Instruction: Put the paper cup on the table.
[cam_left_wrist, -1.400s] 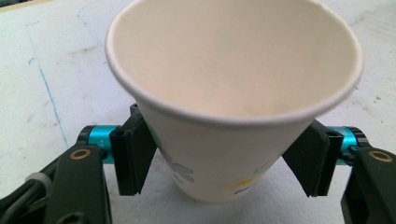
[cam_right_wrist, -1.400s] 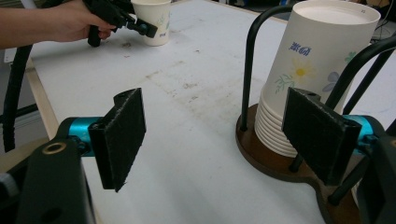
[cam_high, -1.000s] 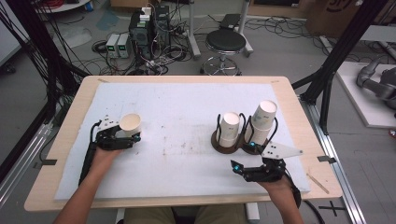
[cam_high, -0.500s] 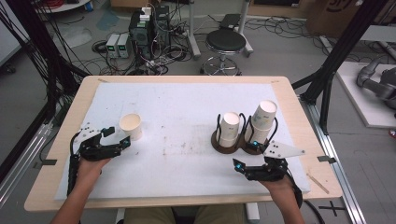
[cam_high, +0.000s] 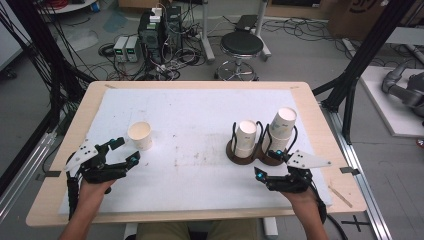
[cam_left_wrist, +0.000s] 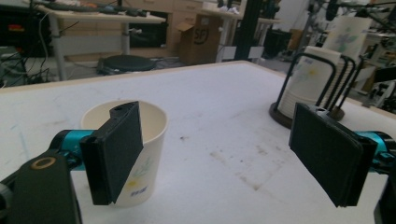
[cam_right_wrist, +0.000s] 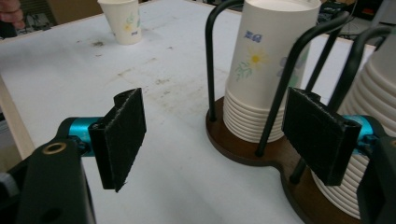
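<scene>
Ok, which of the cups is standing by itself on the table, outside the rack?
The single paper cup near the left gripper. It stands upright and open on the white mat; the other cups are nested upside down in the black wire rack.

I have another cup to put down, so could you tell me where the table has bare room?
The widest free patch lies mid-table, between the single paper cup and the cup holder, and along the far edge of the white mat. It is crowded at the right, round the stacked cups and the right tongs.
</scene>
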